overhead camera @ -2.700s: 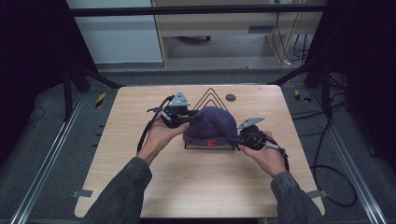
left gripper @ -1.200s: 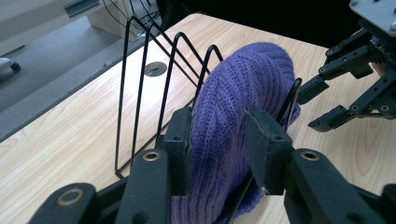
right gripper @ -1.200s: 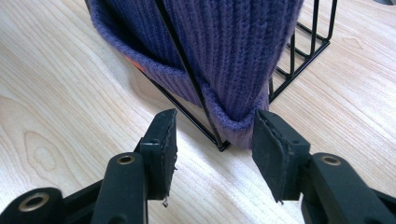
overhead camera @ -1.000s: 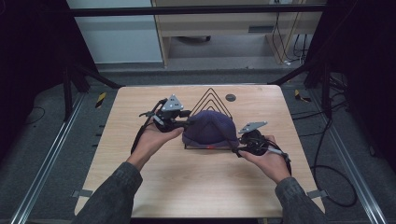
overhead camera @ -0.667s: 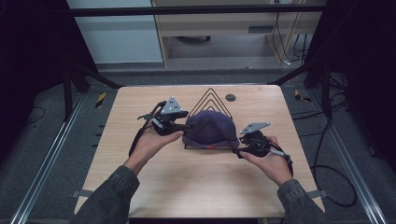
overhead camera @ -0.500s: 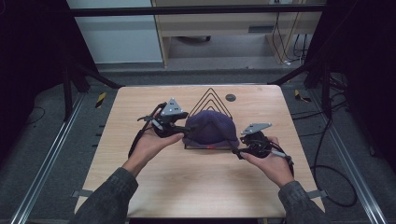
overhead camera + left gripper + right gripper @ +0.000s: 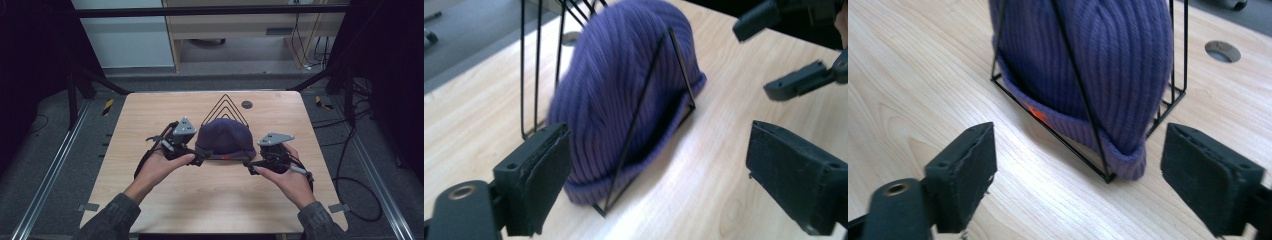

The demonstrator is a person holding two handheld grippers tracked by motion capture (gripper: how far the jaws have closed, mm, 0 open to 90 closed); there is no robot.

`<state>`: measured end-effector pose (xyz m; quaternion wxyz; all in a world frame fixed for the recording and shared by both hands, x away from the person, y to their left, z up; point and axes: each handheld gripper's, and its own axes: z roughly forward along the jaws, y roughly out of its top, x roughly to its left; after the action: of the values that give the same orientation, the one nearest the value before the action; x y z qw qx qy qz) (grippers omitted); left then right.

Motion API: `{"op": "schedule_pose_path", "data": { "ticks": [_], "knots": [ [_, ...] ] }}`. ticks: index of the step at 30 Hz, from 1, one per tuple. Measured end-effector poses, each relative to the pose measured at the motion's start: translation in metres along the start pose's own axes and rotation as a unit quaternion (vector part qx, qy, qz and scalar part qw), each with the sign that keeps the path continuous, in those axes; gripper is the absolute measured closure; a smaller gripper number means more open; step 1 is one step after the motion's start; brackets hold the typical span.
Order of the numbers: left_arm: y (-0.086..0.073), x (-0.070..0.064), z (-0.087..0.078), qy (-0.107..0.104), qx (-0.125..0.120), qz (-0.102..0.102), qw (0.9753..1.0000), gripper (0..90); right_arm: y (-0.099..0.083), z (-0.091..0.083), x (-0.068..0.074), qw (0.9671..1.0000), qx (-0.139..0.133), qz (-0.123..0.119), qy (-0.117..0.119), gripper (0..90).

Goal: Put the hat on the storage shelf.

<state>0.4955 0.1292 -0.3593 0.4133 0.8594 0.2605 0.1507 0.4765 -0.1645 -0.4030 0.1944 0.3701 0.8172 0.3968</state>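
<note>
Purple ribbed knit beanie (image 7: 224, 138), draped over black wire triangular stand (image 7: 226, 105) mid-surface (image 7: 210, 200). Soft, light, probably stretchy; best pinched at folded brim. Left claw (image 7: 199, 161) and right claw (image 7: 248, 165) released, flanking brim.

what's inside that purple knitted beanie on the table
The purple ribbed knitted beanie sits among the rods of a black triangular wire rack, some of which cross its outside. Whatever lies within the beanie is covered by the fabric.

Let go of the purple beanie (image 7: 224, 139); drew left gripper (image 7: 198, 161) and right gripper (image 7: 248, 165) apart, jaws spread.
</note>
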Motion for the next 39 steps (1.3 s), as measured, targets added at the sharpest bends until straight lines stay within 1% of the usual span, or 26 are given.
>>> {"op": "schedule_pose_path", "data": {
  "ticks": [2, 5, 6, 7, 9, 10, 12, 14, 16, 17, 18, 19, 20, 21, 23, 24, 25, 26, 27, 28, 29, 30, 31, 32, 36, 39],
  "knots": [
    [-0.006, -0.003, -0.004, 0.004, 0.004, 0.000, 1.0000, 8.1, 0.001, -0.002, 0.005, 1.0000, -0.007, -0.006, 0.005, 12.2],
    [-0.016, -0.004, -0.010, 0.002, 0.001, -0.004, 1.0000, 6.1, 0.004, -0.005, 0.013, 0.9997, -0.015, -0.012, 0.012, 10.3],
    [-0.016, -0.004, -0.010, 0.002, 0.001, -0.004, 1.0000, 5.9, 0.004, -0.005, 0.013, 0.9997, -0.015, -0.012, 0.012, 10.3],
    [-0.022, -0.004, -0.014, 0.006, 0.000, -0.004, 1.0000, 5.2, 0.005, -0.006, 0.018, 0.9996, -0.017, -0.016, 0.018, 9.3],
    [-0.026, -0.003, -0.015, 0.010, 0.000, -0.004, 0.9999, 4.7, 0.005, -0.005, 0.022, 0.9994, -0.020, -0.018, 0.022, 8.6],
    [-0.033, -0.002, -0.018, 0.008, -0.004, -0.013, 0.9999, 4.5, 0.006, -0.004, 0.024, 0.9993, -0.020, -0.019, 0.025, 8.3],
    [-0.036, -0.001, -0.019, 0.010, -0.004, -0.013, 0.9998, 4.2, 0.006, -0.002, 0.026, 0.9992, -0.020, -0.020, 0.028, 8.3],
    [-0.047, 0.002, -0.022, -0.003, -0.019, -0.019, 0.9996, 4.2, 0.004, 0.003, 0.032, 0.9990, -0.016, -0.023, 0.035, 9.2],
    [-0.051, 0.003, -0.022, -0.002, -0.021, -0.022, 0.9995, 4.3, 0.002, 0.008, 0.036, 0.9988, -0.012, -0.023, 0.041, 10.3],
    [-0.060, 0.005, -0.023, 0.000, -0.022, -0.031, 0.9993, 4.5, 0.001, 0.011, 0.037, 0.9987, -0.008, -0.024, 0.044, 10.2],
    [-0.064, 0.006, -0.023, -0.001, -0.022, -0.033, 0.9992, 4.5, 0.000, 0.013, 0.039, 0.9986, -0.005, -0.024, 0.047, 10.2],
    [-0.064, 0.006, -0.023, -0.001, -0.022, -0.033, 0.9992, 4.5, 0.000, 0.013, 0.039, 0.9986, -0.005, -0.024, 0.047, 10.2],
    [-0.071, 0.007, -0.023, 0.000, -0.021, -0.039, 0.9990, 4.6, -0.004, 0.020, 0.043, 0.9981, 0.004, -0.027, 0.056, 9.8],
    [-0.079, 0.010, -0.023, 0.001, -0.019, -0.046, 0.9988, 4.6, -0.005, 0.022, 0.045, 0.9979, 0.008, -0.027, 0.058, 9.8],
    [-0.088, 0.013, -0.023, 0.007, -0.014, -0.057, 0.9982, 4.7, -0.008, 0.028, 0.048, 0.9976, 0.016, -0.028, 0.061, 9.7],
    [-0.093, 0.015, -0.023, 0.010, -0.010, -0.060, 0.9981, 5.0, -0.009, 0.031, 0.049, 0.9974, 0.021, -0.030, 0.062, 9.7],
    [-0.093, 0.015, -0.023, 0.010, -0.010, -0.060, 0.9981, 5.2, -0.009, 0.031, 0.049, 0.9974, 0.021, -0.030, 0.062, 9.7],
    [-0.097, 0.017, -0.023, 0.012, -0.006, -0.063, 0.9979, 5.2, -0.013, 0.037, 0.054, 0.9971, 0.030, -0.032, 0.063, 9.7],
    [-0.102, 0.018, -0.023, 0.015, -0.002, -0.066, 0.9977, 5.2, -0.013, 0.037, 0.054, 0.9971, 0.030, -0.032, 0.063, 9.7],
    [-0.111, 0.021, -0.022, 0.018, 0.006, -0.070, 0.9973, 5.2, -0.017, 0.045, 0.058, 0.9960, 0.043, -0.036, 0.070, 9.8],
    [-0.111, 0.021, -0.022, 0.018, 0.006, -0.070, 0.9973, 5.2, -0.017, 0.045, 0.058, 0.9960, 0.043, -0.036, 0.070, 9.8],
    [-0.120, 0.022, -0.020, 0.024, 0.018, -0.069, 0.9972, 5.1, -0.022, 0.052, 0.062, 0.9949, 0.056, -0.038, 0.075, 9.9],
    [-0.120, 0.022, -0.020, 0.024, 0.018, -0.069, 0.9972, 5.1, -0.022, 0.052, 0.062, 0.9949, 0.056, -0.038, 0.075, 9.9],
    [-0.129, 0.024, -0.019, 0.029, 0.028, -0.071, 0.9967, 5.1, -0.026, 0.058, 0.066, 0.9939, 0.065, -0.037, 0.080, 9.9],
    [-0.146, 0.029, -0.014, 0.048, 0.055, -0.059, 0.9956, 4.8, -0.032, 0.068, 0.070, 0.9928, 0.075, -0.038, 0.085, 9.8],
    [-0.155, 0.036, -0.012, 0.051, 0.068, -0.071, 0.9939, 4.8, -0.036, 0.077, 0.072, 0.9927, 0.082, -0.032, 0.082, 9.7]
  ]
}}
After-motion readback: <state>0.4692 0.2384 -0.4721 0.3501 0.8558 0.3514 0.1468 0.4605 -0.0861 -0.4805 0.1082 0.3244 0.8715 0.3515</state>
